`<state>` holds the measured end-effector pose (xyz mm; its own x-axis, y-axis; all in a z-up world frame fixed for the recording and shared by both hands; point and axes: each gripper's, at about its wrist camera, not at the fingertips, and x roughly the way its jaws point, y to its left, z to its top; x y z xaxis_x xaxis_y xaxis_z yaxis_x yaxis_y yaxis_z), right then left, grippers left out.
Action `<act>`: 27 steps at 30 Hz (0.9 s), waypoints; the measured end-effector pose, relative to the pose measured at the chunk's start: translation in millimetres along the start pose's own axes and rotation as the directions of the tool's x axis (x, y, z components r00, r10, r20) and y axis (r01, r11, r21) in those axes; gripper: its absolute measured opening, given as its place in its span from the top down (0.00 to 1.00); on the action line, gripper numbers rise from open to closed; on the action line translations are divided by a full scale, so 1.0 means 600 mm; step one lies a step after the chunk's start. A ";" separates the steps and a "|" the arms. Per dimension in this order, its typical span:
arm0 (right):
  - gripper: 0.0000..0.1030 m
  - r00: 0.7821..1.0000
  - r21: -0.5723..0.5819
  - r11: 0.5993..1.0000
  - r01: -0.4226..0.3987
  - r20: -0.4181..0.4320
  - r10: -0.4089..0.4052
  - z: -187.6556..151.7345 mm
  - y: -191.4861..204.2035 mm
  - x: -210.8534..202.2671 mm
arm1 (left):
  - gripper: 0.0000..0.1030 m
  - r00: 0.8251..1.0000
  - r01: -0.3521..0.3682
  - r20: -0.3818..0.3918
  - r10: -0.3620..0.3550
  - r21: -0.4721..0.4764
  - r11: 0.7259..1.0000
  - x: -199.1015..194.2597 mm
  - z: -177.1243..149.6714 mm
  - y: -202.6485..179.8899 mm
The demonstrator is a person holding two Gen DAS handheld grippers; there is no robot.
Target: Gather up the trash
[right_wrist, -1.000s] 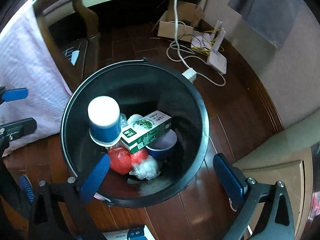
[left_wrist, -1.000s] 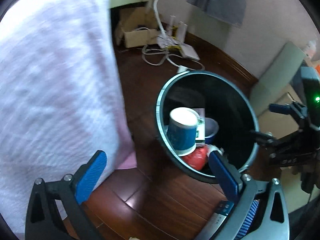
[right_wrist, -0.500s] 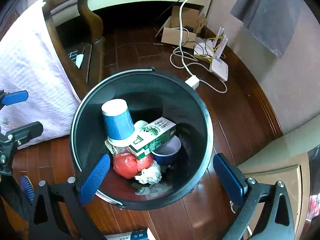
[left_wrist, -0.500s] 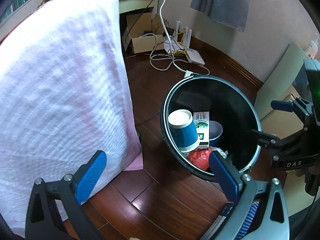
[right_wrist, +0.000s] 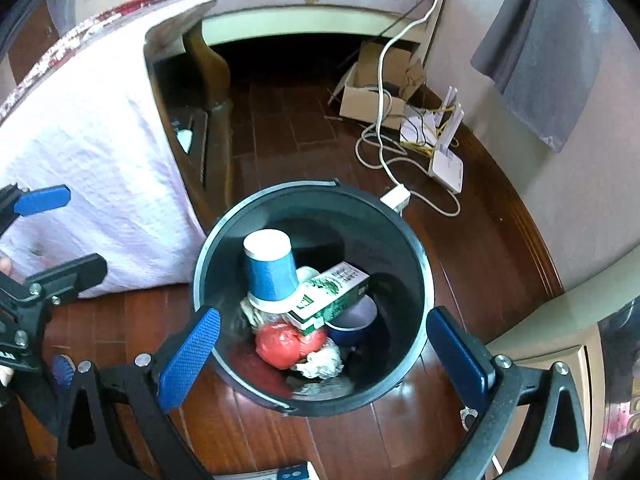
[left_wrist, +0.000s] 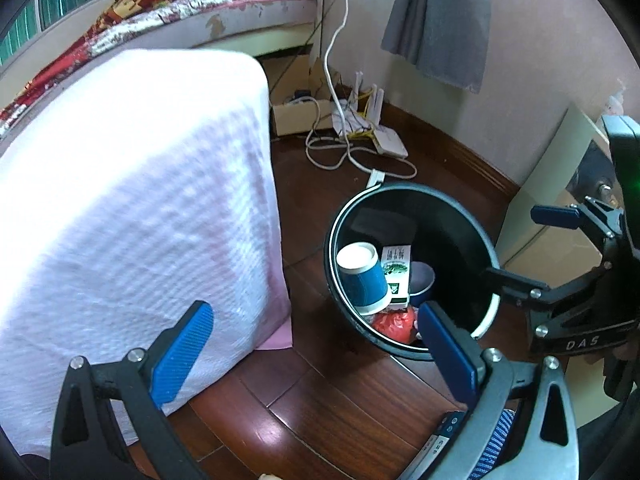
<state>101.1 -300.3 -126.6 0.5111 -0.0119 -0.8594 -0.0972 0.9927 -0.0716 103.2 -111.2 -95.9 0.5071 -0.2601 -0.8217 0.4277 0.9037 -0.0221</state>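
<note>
Left claw [left_wrist: 312, 350]: spread wide, holding nothing, above the floor beside the bin.
Right claw [right_wrist: 320, 350]: spread wide, holding nothing, over the bin.
Bin [right_wrist: 416, 248]: black, standing on the wooden floor [right_wrist: 288, 136].
Trash: upturned blue paper cup [right_wrist: 270, 266], green-and-white carton [right_wrist: 330, 294], red wad [right_wrist: 286, 344], all inside the bin.

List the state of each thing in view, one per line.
Bin: upright, unlidded, holds trash.
Blue cup: upside down in bin.
Carton: on its side, leaning on cup.
Red bag: crumpled.
Bowl: upright under carton.
Left claw: open, empty.
Right claw: open, empty.
</note>
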 end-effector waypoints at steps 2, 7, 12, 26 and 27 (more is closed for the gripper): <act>0.00 1.000 -0.002 1.000 0.005 0.021 -0.005 0.006 0.007 -0.025 | 0.01 1.000 -0.012 0.015 0.012 0.009 1.000 -0.019 -0.001 0.001; 0.00 0.998 0.000 1.000 0.025 0.065 -0.025 0.018 0.029 -0.089 | 0.01 0.998 -0.040 0.055 0.040 0.008 0.999 -0.073 -0.007 0.013; 0.00 0.995 0.029 0.999 0.023 0.095 -0.026 0.016 0.052 -0.141 | 0.01 0.994 -0.059 0.089 0.060 -0.013 0.998 -0.127 -0.015 0.023; 0.00 0.975 0.032 0.998 0.049 0.214 -0.055 0.002 0.130 -0.325 | 0.01 0.967 -0.104 0.226 0.115 -0.062 0.993 -0.293 -0.036 0.033; 0.00 0.973 0.034 0.998 0.050 0.226 -0.056 0.002 0.136 -0.339 | 0.01 0.963 -0.112 0.241 0.123 -0.061 0.992 -0.306 -0.038 0.033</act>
<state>-10.2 -216.9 43.1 0.6955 -0.0404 -0.7174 -0.0425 0.9944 -0.0972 1.6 -37.9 41.4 0.7212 -0.2210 -0.6565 0.3217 0.9462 0.0349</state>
